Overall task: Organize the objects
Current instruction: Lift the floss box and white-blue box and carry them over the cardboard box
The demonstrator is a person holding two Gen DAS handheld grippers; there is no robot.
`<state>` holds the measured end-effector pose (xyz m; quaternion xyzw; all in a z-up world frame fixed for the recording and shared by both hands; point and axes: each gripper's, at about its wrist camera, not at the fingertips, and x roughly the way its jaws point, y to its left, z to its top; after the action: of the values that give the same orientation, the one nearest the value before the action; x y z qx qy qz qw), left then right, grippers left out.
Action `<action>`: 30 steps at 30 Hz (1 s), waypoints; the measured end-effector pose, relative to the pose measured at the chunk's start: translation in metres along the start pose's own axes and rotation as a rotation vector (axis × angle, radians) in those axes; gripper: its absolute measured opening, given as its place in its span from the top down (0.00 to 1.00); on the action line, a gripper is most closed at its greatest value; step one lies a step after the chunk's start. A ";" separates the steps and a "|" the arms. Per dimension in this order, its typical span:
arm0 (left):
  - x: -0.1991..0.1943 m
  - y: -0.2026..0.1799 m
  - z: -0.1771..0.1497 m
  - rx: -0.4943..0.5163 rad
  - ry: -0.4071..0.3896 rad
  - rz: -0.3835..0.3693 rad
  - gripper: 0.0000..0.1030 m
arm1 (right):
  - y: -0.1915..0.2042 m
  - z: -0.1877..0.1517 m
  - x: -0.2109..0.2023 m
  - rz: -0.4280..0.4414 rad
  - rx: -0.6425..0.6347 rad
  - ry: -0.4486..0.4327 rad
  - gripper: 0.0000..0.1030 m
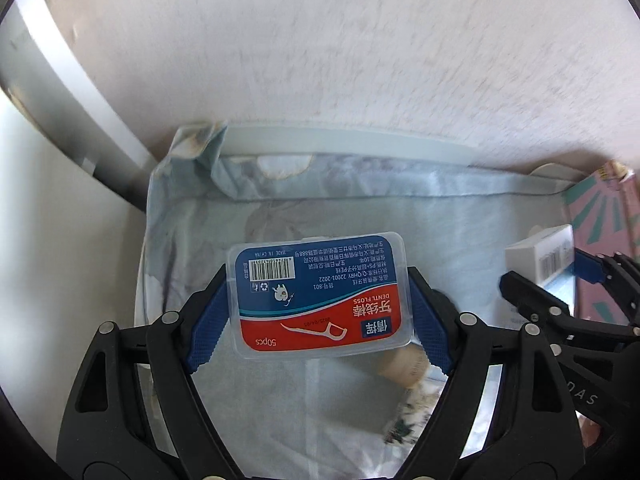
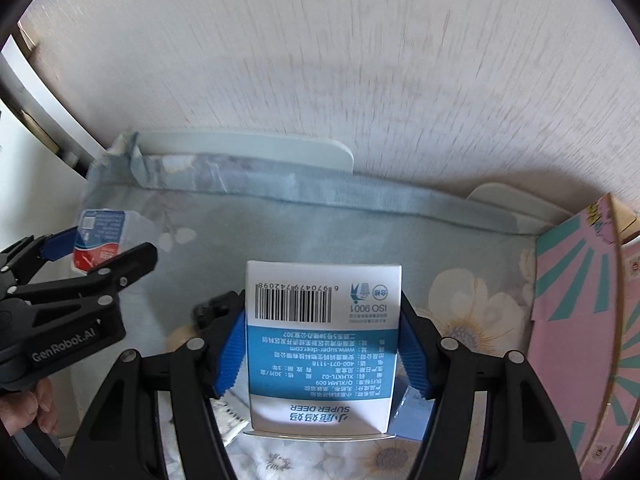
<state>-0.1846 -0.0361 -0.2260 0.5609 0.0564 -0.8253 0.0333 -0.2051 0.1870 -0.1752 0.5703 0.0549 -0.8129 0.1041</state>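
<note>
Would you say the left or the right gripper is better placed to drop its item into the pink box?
Probably the right gripper: its white carton sits beside the pink box; the left gripper holds the floss case farther away.

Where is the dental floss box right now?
The dental floss box is clamped in the left gripper, above the floral cloth, left of the right gripper's white box.

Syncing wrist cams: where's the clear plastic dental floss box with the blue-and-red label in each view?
Left wrist: clear plastic dental floss box with the blue-and-red label, centre, clamped in the left gripper.
Right wrist: far left, seen small in that same gripper.
Shared landmark: pink carton with teal rays at the right edge.
</note>
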 end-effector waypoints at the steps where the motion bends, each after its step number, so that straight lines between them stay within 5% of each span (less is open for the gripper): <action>1: -0.006 0.003 0.002 0.004 -0.010 -0.011 0.22 | 0.007 0.012 0.003 0.004 0.000 -0.006 0.40; 15: -0.105 -0.028 0.041 0.120 -0.110 -0.119 0.22 | 0.014 0.028 -0.090 0.013 -0.054 -0.132 0.40; 30: -0.148 -0.099 0.065 0.270 -0.160 -0.242 0.22 | -0.028 0.024 -0.165 0.041 0.013 -0.212 0.40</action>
<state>-0.2017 0.0519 -0.0594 0.4818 0.0093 -0.8654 -0.1376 -0.1793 0.2267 -0.0130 0.4829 0.0264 -0.8667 0.1223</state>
